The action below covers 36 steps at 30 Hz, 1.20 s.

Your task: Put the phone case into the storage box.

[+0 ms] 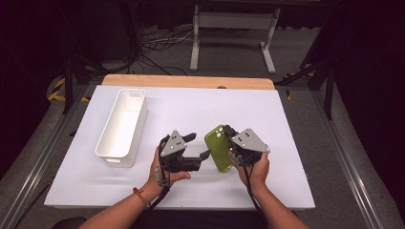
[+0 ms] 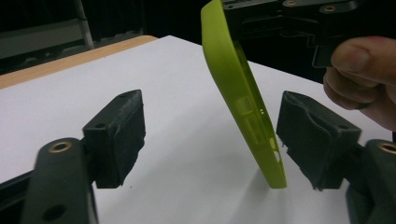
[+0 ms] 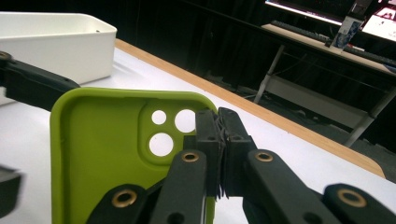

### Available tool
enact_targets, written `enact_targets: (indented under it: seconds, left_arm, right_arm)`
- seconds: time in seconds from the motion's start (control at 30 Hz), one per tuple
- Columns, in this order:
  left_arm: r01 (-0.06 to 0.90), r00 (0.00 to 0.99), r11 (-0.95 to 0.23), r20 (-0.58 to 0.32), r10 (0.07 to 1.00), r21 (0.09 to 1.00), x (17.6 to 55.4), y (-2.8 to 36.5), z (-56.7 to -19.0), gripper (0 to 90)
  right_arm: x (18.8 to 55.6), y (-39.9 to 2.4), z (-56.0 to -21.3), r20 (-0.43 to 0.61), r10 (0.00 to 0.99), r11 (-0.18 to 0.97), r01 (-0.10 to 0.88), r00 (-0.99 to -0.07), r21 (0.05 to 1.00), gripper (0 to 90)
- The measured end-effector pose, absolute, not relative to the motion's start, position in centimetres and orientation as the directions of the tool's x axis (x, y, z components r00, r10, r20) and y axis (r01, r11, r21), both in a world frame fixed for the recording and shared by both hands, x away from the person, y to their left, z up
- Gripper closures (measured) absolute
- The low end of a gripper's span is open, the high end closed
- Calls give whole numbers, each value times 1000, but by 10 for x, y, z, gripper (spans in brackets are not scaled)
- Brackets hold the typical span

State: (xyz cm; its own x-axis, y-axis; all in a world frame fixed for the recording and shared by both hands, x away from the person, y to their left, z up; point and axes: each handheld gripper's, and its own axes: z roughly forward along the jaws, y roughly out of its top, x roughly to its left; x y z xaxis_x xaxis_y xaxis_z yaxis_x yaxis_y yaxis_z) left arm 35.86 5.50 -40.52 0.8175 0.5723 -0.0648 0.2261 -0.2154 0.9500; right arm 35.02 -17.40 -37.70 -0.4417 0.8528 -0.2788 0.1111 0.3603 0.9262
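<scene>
- The right gripper (image 1: 232, 135) has its fingers (image 3: 208, 135) pinched together on the edge of a lime-green, soft-looking phone case (image 1: 218, 147), close to the corner with the three round camera holes. From the right gripper view the hollow inside of the case faces the camera.
- The case is held on edge, lifted off the white surface (image 1: 191, 109) and a little tilted, roughly in the middle of the near half. I take it that it is held up this way so that its free long edge is offered to the other hand.
- The left gripper (image 1: 199, 145) lies level just left of the case, fingers (image 2: 119, 135) apart. In the left gripper view the lower end of the case hangs between them, much nearer the right-hand finger but not touching either, as far as I can tell.
- My reading is that a hand-over or a two-handed hold is in preparation: the left fingers stand on either side of the thin wall and would only have to close on it.
- The grip on the right is at one corner alone, so the soft case could swing or bend if the left fingers meet it off centre.
- A long white plastic bin (image 1: 122, 126), open at the top and apparently empty, stands well apart at the left of the surface, probably where the case is meant to go.
</scene>
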Motion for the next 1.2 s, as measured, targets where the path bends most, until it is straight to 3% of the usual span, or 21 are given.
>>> enact_targets:
  seconds: [0.2,0.5,0.53,0.63,1.2]
  left_arm:
    - [232,820,-215,-71,568,949,359,57,-405,339]
    - [211,842,-195,-77,534,958,359,62,-403,558]
    - [209,844,-192,-77,530,959,359,63,-403,628]
    - [208,854,-189,-84,513,960,358,65,-402,704]
    - [199,847,-175,-79,526,964,363,78,-396,778]
  right_arm:
    - [345,-166,-379,-283,850,350,76,-445,933,889]
    - [336,-160,-380,-299,852,343,28,-430,939,887]
    - [334,-160,-380,-305,854,341,11,-422,940,885]
    - [331,-160,-379,-312,853,343,-2,-418,939,884]
    - [321,-155,-376,-334,837,339,-68,-433,938,868]
